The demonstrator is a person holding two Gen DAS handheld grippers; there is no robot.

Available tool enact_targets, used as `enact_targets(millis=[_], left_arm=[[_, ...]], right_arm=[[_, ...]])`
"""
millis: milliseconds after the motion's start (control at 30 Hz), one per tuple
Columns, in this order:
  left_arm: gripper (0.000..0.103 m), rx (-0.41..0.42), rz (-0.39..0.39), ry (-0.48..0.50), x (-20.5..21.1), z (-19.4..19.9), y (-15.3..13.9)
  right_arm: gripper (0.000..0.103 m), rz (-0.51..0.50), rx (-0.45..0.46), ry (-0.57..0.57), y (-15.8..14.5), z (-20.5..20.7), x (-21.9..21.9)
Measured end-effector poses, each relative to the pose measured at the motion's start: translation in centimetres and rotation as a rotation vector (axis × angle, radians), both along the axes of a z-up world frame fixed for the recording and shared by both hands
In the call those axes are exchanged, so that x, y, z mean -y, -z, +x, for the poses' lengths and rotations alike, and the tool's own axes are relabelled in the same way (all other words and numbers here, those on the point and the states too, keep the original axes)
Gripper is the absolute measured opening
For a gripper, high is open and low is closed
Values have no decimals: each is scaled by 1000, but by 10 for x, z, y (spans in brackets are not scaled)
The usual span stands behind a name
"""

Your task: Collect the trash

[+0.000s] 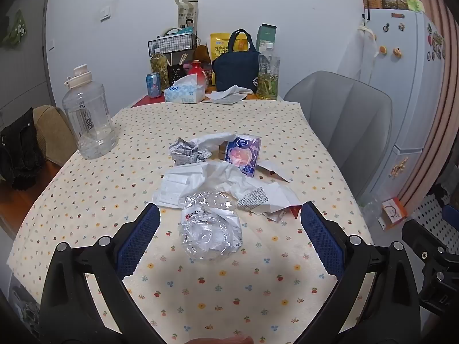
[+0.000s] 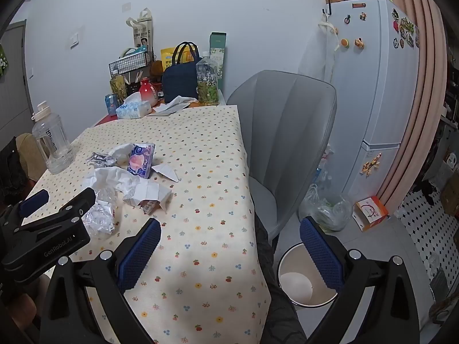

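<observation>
A crushed clear plastic bottle (image 1: 210, 229) lies on the flowered tablecloth (image 1: 229, 292), in the gap between the wide-spread fingers of my left gripper (image 1: 229, 215), which is open and not touching it. Behind the bottle lie crumpled white wrappers (image 1: 229, 180), a white face mask (image 1: 172, 189), a ball of printed paper (image 1: 186, 152) and a purple tissue pack (image 1: 243, 154). The right wrist view shows the same heap (image 2: 126, 180) at left, with the left gripper (image 2: 57, 203) over the bottle (image 2: 100, 218). My right gripper (image 2: 229, 229) hangs open and empty over the table's right edge, above a white bin (image 2: 304, 281).
A big clear water jug (image 1: 89, 117) stands at the table's left. At the far end are a tissue box (image 1: 185, 91), a can, bottles and a navy bag (image 1: 236, 68). A grey chair (image 2: 287, 143) stands right of the table, with a plastic bag (image 2: 327, 206) and fridge (image 2: 370, 86) beyond.
</observation>
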State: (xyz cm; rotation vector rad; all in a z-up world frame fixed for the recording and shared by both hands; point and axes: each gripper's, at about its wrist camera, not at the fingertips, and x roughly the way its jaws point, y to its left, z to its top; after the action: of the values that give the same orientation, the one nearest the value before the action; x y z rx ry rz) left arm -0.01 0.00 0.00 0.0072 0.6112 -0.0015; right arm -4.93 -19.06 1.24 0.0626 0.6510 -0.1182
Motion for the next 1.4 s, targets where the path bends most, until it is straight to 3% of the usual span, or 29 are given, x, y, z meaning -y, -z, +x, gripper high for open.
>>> enact_targets(millis=[1400], left_arm=[[97,-6,-4,3,-1,1,0]], right_arm=[[95,-6,6,-9,-5,0,-3]])
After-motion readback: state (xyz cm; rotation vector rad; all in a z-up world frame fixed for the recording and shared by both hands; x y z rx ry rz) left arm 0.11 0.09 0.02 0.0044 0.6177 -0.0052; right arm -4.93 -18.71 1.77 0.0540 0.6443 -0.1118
